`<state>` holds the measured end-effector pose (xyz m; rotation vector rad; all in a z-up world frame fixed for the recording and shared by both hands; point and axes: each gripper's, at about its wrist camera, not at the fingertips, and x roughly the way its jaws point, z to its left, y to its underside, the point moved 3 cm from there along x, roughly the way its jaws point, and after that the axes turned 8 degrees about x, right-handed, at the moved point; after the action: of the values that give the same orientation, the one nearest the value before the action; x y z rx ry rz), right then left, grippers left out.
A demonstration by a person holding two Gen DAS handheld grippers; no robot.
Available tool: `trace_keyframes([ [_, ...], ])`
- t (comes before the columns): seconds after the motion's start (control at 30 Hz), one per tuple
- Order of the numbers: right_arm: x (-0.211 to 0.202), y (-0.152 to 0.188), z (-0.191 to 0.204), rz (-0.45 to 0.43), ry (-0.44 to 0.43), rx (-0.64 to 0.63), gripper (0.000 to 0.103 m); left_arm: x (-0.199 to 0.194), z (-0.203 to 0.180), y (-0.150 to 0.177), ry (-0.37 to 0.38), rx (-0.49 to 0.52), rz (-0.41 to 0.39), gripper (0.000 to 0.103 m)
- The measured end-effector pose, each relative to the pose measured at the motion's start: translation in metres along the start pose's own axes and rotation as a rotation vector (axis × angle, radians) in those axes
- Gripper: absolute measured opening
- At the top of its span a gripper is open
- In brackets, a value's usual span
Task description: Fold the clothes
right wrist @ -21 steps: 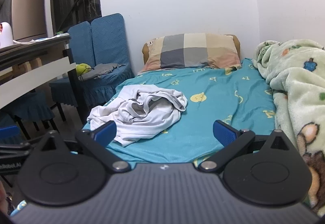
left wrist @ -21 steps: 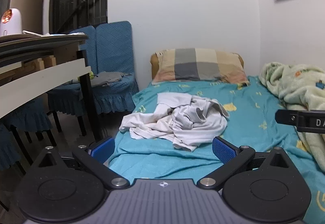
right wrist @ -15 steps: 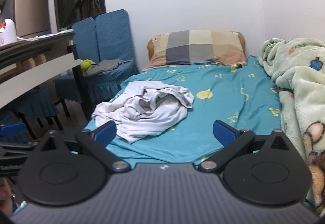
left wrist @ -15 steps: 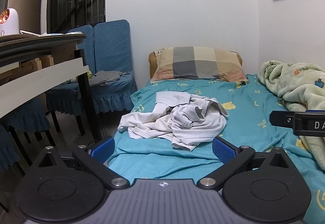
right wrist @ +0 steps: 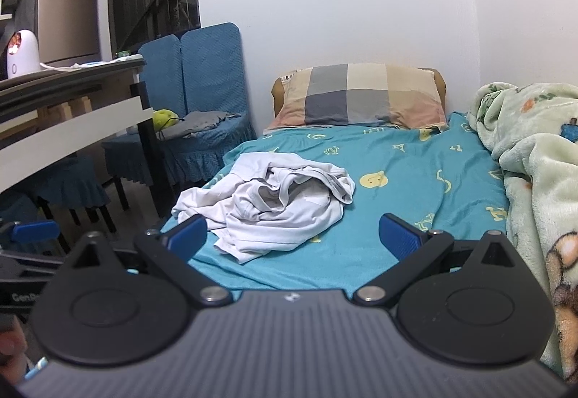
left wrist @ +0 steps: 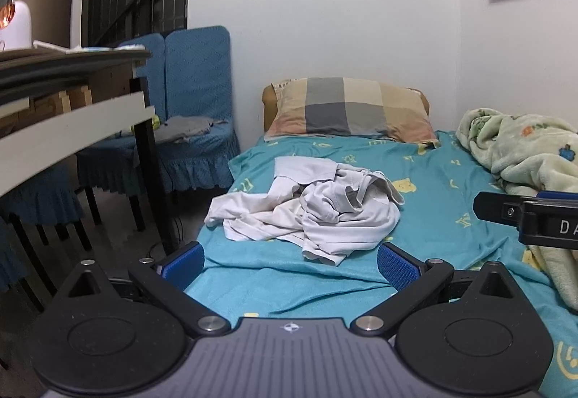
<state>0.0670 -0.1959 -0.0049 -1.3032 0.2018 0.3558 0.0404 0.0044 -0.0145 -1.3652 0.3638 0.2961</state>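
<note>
A crumpled white garment (left wrist: 307, 206) lies in a heap on the teal bedsheet (left wrist: 433, 203), toward the bed's left side; it also shows in the right wrist view (right wrist: 274, 203). My left gripper (left wrist: 289, 262) is open and empty, hovering near the foot of the bed, short of the garment. My right gripper (right wrist: 292, 235) is open and empty, also short of the garment. The right gripper's body (left wrist: 534, 221) shows at the right edge of the left wrist view. The left gripper's blue pad (right wrist: 34, 230) shows at the left edge of the right wrist view.
A plaid pillow (left wrist: 350, 112) lies at the head of the bed against the wall. A bunched green fleece blanket (right wrist: 534, 152) fills the bed's right side. Blue-covered chairs (left wrist: 195, 102) and a table (left wrist: 72, 102) stand left of the bed.
Both grippers have shifted slightly relative to the bed, and the garment sits a little higher in both views. Both stay open and the garment is untouched.
</note>
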Motion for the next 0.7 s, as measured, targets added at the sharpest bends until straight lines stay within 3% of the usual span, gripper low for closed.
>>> trace_keyframes([
  [0.7,0.0001,-0.0022,-0.0027,0.0,0.004,0.018,0.103,0.007,0.0079,0.0075,0.032,-0.083,0.037,0.103],
])
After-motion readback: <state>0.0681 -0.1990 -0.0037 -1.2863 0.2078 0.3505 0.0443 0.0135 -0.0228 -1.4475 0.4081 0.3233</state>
